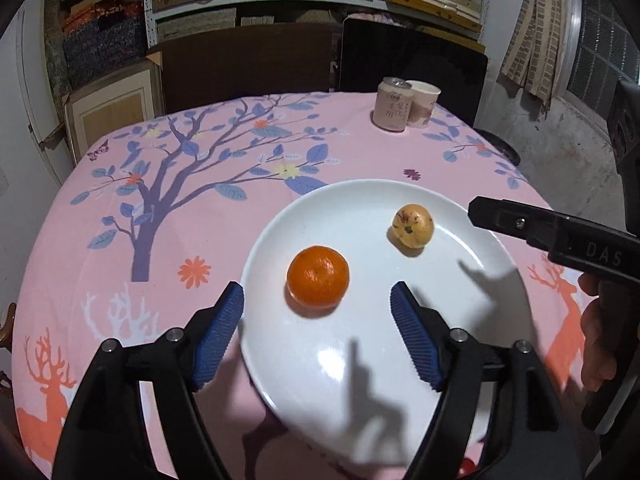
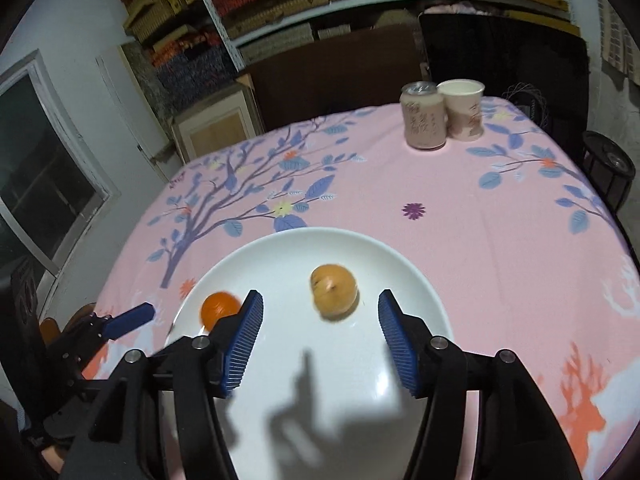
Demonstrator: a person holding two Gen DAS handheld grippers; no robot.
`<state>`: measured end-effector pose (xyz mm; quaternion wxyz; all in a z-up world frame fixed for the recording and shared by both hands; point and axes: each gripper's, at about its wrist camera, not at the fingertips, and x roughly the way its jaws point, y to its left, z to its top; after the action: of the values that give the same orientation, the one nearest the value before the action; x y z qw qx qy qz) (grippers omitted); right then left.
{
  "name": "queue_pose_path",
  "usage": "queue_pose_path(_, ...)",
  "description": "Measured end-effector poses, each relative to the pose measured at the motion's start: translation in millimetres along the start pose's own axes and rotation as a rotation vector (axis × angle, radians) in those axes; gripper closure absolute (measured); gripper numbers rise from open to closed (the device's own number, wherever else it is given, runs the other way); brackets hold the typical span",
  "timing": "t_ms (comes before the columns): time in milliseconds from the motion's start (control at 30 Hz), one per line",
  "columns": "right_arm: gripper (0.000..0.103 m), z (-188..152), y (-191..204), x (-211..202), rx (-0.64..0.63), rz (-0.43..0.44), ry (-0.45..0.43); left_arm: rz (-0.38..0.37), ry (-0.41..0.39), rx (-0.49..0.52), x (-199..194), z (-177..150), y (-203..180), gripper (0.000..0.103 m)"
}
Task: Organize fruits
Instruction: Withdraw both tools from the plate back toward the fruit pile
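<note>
Left gripper (image 1: 317, 308): jaws spread, holding nothing.
Right gripper (image 2: 320, 312): jaws spread, empty.
Tangerine (image 1: 317, 276): on the white plate (image 1: 360, 360).
Yellowish fruit (image 1: 413, 226): same plate, apart from the tangerine.

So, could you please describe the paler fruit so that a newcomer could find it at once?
Start at the pink tablecloth and find the white plate on it. Two fruits lie there apart; the yellowish fruit is the farther one, pale and speckled with brown, unlike the bright mandarin.
</note>
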<state>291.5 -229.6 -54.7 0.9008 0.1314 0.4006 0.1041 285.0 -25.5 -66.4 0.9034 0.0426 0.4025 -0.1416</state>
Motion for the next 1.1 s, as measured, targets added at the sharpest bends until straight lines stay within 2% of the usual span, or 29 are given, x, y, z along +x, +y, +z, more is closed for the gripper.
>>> queue_pose_path(33, 0.039, -9, 1, -13, -0.014, -0.013, -0.006, -0.004, -0.02, 0.008, -17, -10, -2, 0.018)
queue_pose_path(100, 0.039, -34, 1, -41, -0.049, -0.02, -0.007, -0.014, -0.058, 0.033, -51, -38, -8, 0.015)
queue_pose_path(233, 0.039, -101, 1, -82, -0.108, -0.024, 0.035, -0.059, -0.066, 0.056, -98, -99, -17, 0.015)
queue_pose_path(400, 0.039, -173, -1, -119, -0.157, -0.018, 0.058, -0.091, -0.057, 0.073, -135, -168, -28, 0.015)
queue_pose_path(533, 0.039, -205, -3, -136, -0.166, -0.023, 0.052, -0.1, -0.039, 0.106, -146, -205, -41, 0.015)
queue_pose_path(733, 0.039, -222, -8, -143, -0.11, -0.014, 0.052, -0.097, -0.013, 0.122, -143, -228, -53, 0.015)
queue_pose_path(1100, 0.039, -234, -6, -139, -0.141, -0.037, 0.073, -0.08, 0.012, 0.098, -131, -230, -55, 0.015)
